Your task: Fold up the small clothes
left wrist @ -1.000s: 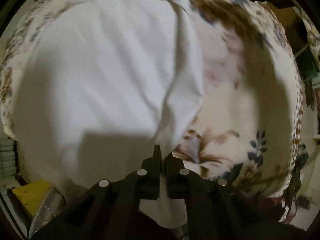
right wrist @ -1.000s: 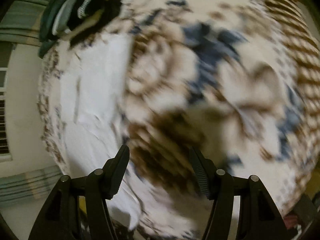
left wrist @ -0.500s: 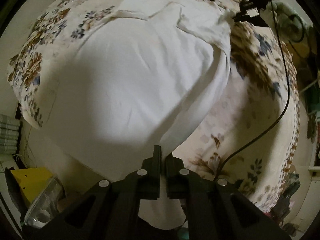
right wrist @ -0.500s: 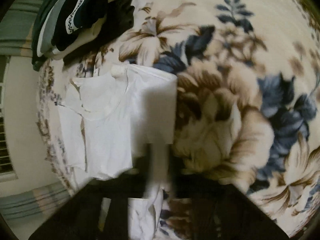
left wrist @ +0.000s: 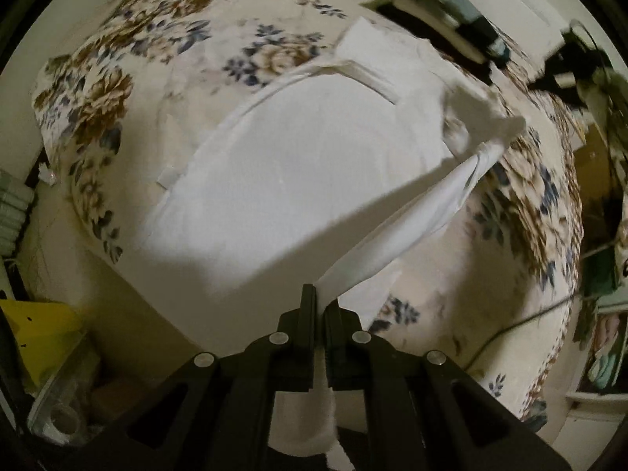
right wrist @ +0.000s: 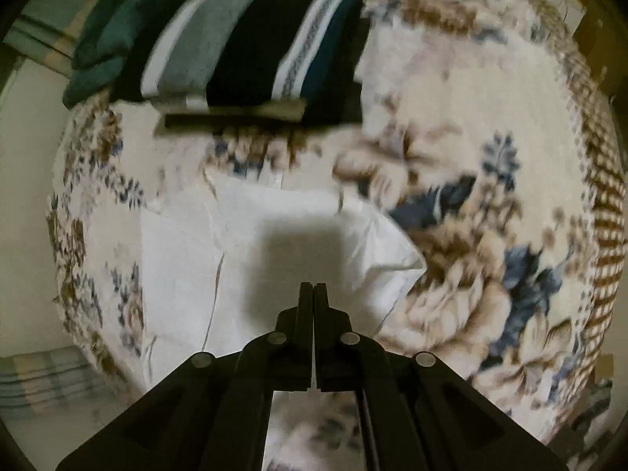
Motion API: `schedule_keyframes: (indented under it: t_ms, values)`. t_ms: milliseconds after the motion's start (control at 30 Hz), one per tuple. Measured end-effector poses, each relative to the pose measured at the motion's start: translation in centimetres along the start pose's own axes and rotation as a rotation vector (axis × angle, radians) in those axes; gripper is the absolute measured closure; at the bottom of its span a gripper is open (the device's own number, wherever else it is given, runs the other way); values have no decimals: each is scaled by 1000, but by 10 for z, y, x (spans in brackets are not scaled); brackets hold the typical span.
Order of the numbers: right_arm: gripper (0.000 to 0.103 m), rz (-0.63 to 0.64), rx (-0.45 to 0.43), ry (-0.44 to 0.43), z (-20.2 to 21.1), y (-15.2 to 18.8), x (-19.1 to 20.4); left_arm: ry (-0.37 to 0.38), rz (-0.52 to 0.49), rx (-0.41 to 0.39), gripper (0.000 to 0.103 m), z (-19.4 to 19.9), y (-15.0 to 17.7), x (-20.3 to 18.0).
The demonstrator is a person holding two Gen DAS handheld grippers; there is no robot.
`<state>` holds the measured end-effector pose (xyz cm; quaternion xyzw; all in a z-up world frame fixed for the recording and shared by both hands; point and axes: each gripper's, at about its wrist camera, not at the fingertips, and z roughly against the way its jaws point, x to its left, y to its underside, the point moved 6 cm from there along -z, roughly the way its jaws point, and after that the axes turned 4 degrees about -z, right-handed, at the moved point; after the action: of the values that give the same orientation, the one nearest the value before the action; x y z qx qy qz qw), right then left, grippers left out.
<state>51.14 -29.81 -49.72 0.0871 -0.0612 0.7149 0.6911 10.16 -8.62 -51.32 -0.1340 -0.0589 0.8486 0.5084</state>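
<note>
Cloth first: we've got the white garment [left wrist: 298,180] spread on the floral bedspread [left wrist: 129,59], w/ one long edge pulled up off the bed into a taut ridge. Left gripper [left wrist: 318,306] is clenched on that edge near the cam; white fabric runs through btw its fingers and hangs out below. The far end of the ridge bunches up by a dark shape at upper right, prob. the other tool, but it's too blurred to call.

Right gripper [right wrist: 313,294] has its fingers pressed together just above a corner of the white garment [right wrist: 274,243]. We can't see fabric btw them in its own view, so whether it's got a pinch we can't tell.

Step, as we read it: lifting one side to carry it across for the first fold. Next move needs both ends kept level and taut, swept over the flat half, then laid down edge-to-edge. Folded dark clothes [right wrist: 251,47] sit stacked near the bed's far end, well apart.
</note>
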Motion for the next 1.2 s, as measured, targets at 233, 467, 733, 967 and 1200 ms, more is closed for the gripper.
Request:
schedule_keyframes:
  t_ms: [233,467,733,967,1200]
  values:
    - [62,-208,50,152,-50,14,-55,49,-8,-9,101,-1,-10,12]
    - [64,-362,97,9,-73,29,-67,64,-16,-9,101,0,-8,14]
    - [99,-237,-39,3,-30,19,-5,81,30,-12,101,10,-10,23]
    - [99,8,-33,47,-27,-10,135,34,119,-30,101,8,-23,78]
    - [99,126,-26,170,-94,-27,242,-1,171,-5,101,-32,-33,133]
